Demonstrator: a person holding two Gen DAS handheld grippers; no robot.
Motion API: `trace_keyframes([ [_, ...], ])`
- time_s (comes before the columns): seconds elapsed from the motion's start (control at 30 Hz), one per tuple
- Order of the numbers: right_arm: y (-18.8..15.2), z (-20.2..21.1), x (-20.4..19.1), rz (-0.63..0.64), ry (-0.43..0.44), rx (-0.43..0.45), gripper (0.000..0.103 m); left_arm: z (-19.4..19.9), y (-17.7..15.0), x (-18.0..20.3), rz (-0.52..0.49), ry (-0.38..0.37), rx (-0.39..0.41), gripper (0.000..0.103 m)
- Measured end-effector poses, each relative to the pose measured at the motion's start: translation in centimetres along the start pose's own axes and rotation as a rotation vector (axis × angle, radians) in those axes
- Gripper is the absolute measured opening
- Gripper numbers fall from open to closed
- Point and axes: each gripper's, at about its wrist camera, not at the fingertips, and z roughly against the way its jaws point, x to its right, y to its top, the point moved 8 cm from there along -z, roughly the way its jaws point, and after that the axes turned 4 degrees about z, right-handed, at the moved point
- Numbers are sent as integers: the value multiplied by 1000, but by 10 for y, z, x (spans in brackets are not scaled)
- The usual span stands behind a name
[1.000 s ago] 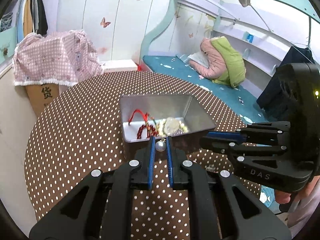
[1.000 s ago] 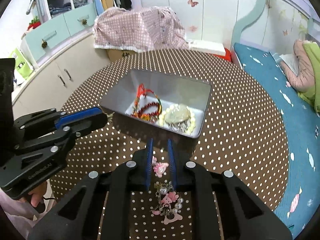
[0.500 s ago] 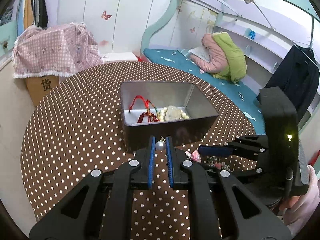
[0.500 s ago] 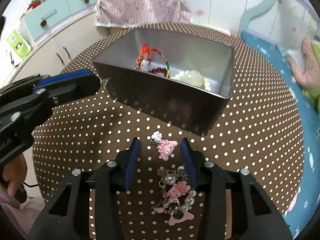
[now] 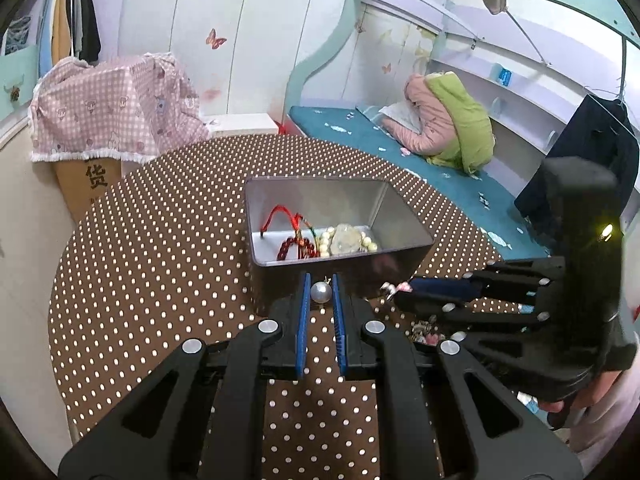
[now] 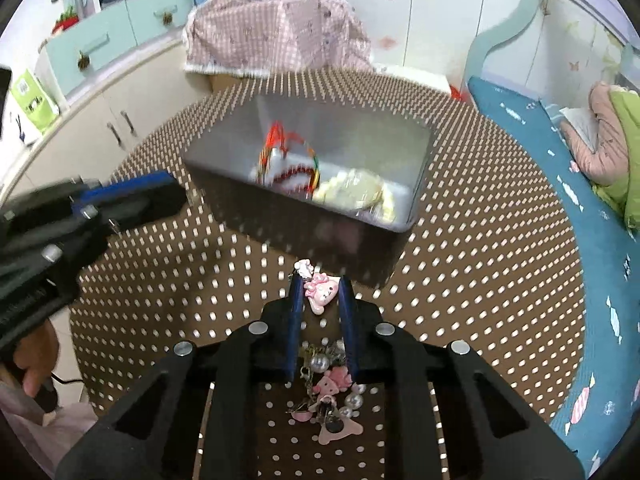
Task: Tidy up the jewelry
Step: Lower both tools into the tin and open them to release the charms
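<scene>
Metal box (image 5: pixel 404 236) mid-table (image 5: pixel 152 280); dotted margin all round.

My left camera looks down along its fingers, close over the table (image 5: pixel 160 280), at the tin (image 5: pixel 404 236) just ahead. My right camera looks down more steeply from the tin's (image 6: pixel 420 168) other corner. Both share the tin, table and bed (image 5: pixel 360 136).

Only text I can read: char "货" printed black on the cardboard box (image 5: pixel 94 178) under the pink cloth, far left; a 2nd char above it's prob. hidden.
</scene>
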Motion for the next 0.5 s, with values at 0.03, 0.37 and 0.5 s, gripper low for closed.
trace_keyframes([
  [0.03, 5, 8, 1, -3, 2, 21, 17, 1, 3, 1, -4, -2, 8, 11],
  [0.37, 47, 39, 22, -8, -8, 157, 17, -2, 37, 13, -44, -28, 62, 11],
  [0.5, 55, 33, 25, -9, -7, 161, 17, -8, 48, 14, -49, -22, 67, 12],
])
